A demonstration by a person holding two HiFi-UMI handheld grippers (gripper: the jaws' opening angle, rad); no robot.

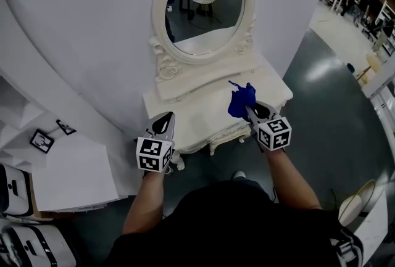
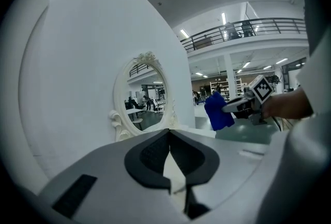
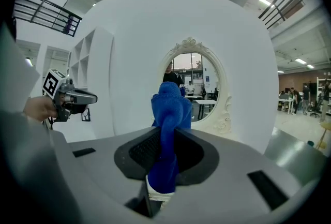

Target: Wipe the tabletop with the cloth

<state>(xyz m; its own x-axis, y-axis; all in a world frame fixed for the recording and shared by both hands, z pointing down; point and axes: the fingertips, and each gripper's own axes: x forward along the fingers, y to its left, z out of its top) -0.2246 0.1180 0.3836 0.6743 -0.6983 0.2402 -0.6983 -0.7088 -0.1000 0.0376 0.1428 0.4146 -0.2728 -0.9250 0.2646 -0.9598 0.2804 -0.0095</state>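
Note:
A white vanity table (image 1: 197, 113) with an oval mirror (image 1: 205, 4) stands against the curved white wall. The blue cloth (image 1: 241, 99) hangs bunched over the tabletop's right half, with my right gripper (image 1: 250, 110) shut on it. In the right gripper view the cloth (image 3: 168, 106) rises between the jaws and droops below them. My left gripper (image 1: 165, 119) hovers over the table's front left corner, shut with nothing in it (image 2: 168, 134). The left gripper view shows the cloth (image 2: 218, 110) off to the right.
A white shelf unit (image 1: 74, 167) with small framed pictures (image 1: 42, 140) stands left of the vanity. White cases (image 1: 18, 244) sit at the bottom left. Grey floor (image 1: 333, 105) stretches to the right, with a round frame (image 1: 355, 201) near my right side.

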